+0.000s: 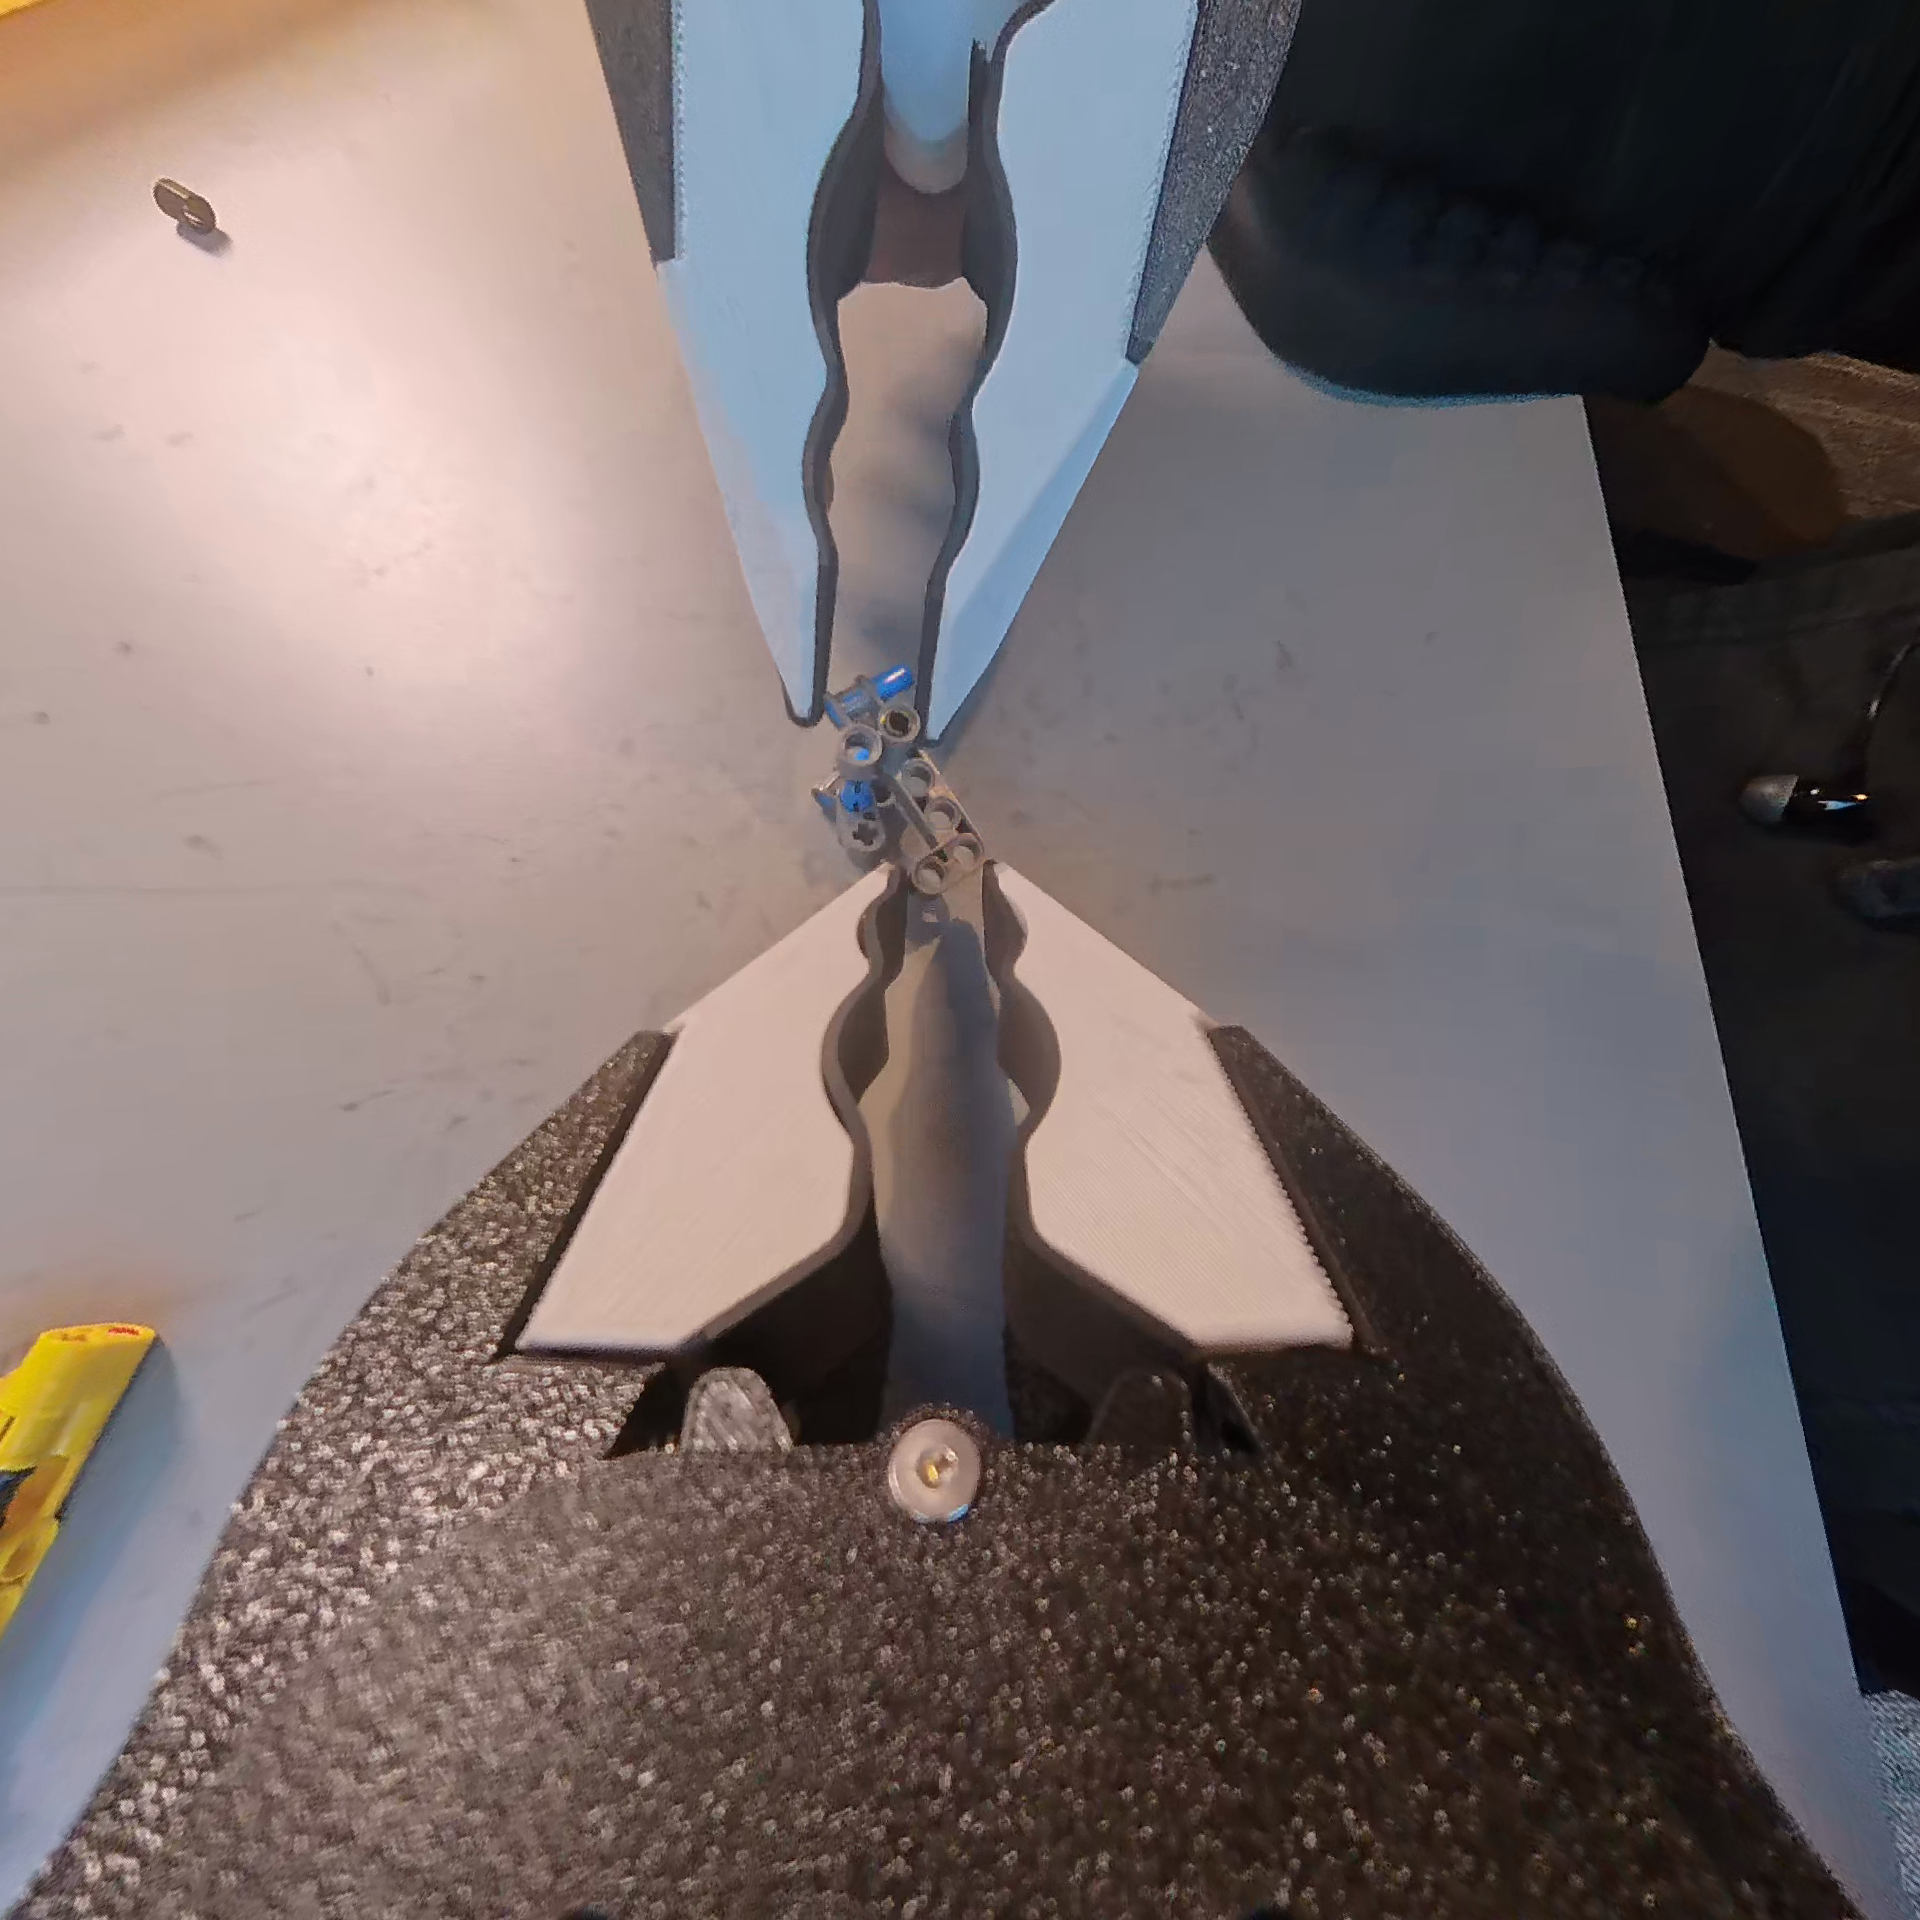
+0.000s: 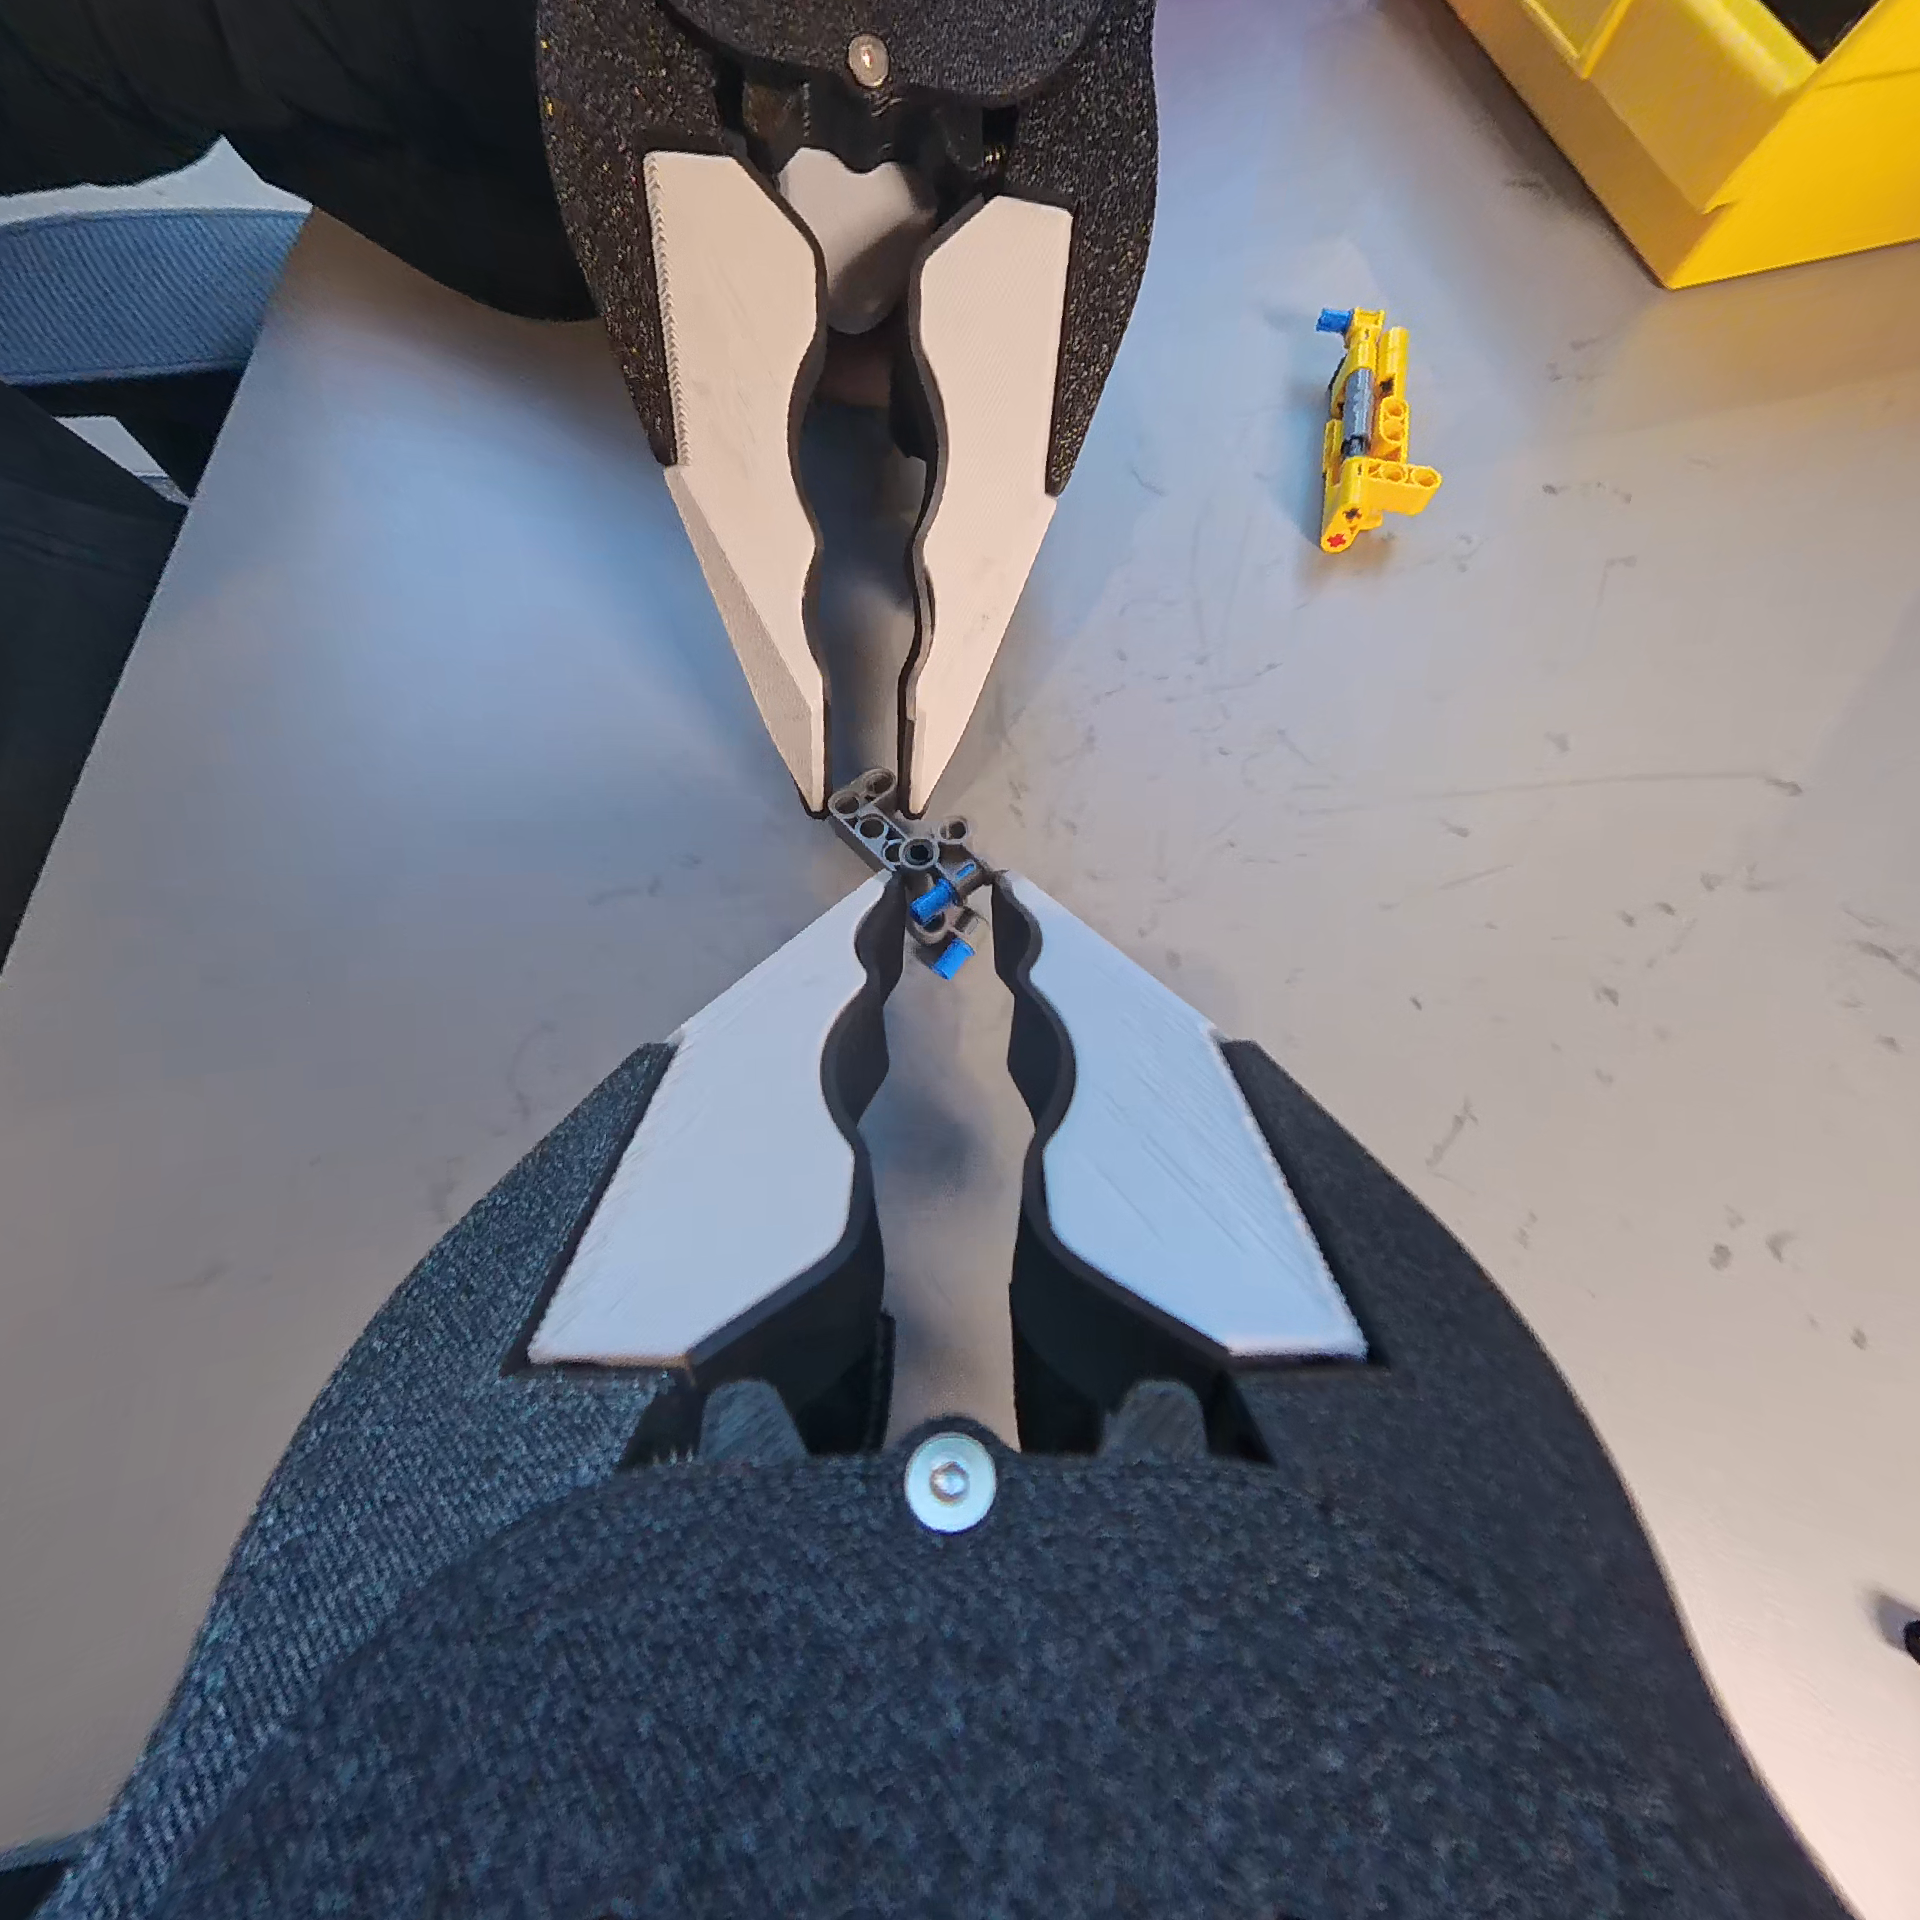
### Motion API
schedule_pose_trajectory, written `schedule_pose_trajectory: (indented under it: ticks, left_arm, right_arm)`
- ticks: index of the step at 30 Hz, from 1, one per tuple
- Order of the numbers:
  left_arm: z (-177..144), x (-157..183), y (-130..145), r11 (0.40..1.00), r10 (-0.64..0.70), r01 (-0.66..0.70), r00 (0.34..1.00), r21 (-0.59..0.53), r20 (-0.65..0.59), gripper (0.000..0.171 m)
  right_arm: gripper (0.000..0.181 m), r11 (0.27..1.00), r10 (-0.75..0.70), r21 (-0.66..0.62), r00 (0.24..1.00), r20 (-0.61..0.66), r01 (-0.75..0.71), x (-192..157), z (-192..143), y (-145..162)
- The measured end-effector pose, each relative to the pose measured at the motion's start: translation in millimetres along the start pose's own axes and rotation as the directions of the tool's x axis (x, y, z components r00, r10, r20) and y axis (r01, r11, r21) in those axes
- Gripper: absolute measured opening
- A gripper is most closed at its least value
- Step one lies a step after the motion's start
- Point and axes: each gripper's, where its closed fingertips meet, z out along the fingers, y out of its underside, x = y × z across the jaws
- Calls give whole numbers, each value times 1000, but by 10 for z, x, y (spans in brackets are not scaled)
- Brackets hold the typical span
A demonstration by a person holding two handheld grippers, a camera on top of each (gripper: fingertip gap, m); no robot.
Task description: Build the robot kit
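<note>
A small grey pierced-beam assembly (image 1: 904,805) with blue pins is held just above the grey table (image 1: 416,727), between both grippers. My left gripper (image 1: 940,878) is shut on the end of the grey beam. In the right wrist view it comes in from the top (image 2: 864,808). My right gripper (image 2: 942,883) is closed around the other end of the assembly (image 2: 914,857), where the blue pins (image 2: 935,904) stick out. In the left wrist view it comes in from the top (image 1: 868,725). The two sets of tips face each other, almost touching.
A yellow brick assembly (image 2: 1371,426) lies on the table to the right, with a yellow bin (image 2: 1714,125) behind it. A yellow packet (image 1: 62,1455) and a small dark piece (image 1: 187,208) lie to the left. The table edge (image 1: 1662,831) runs close by. A dark sleeve (image 1: 1507,187) is behind. Left and right tips are no more than a few centimetres apart. It is some 20 centimetres from my right tips to the small dark piece (image 1: 187,208).
</note>
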Motion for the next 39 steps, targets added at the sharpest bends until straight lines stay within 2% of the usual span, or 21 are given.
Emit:
schedule_pose_trajectory:
  ticks: [18,25,32,36,39]
  left_arm:
    - [14,-9,38,1000,-7,7,1000,-18,-4,14]
    - [-81,-22,-16,1000,5,-5,1000,0,16,21]
    - [-141,-69,-213,995,44,-52,995,84,93,24]
    - [-95,-189,-289,992,46,-67,983,111,180,14]
    - [-61,-209,-305,991,42,-63,983,114,181,11]
  right_arm:
    - [16,999,18,-30,1000,11,-18,-10,22,48]
    - [16,999,20,-34,1000,8,-20,-2,25,60]
    - [15,999,17,-40,1000,4,-16,1,20,65]
    - [15,999,13,-44,1000,2,-13,1,24,64]
    - [15,999,9,-48,1000,-1,-9,0,25,65]
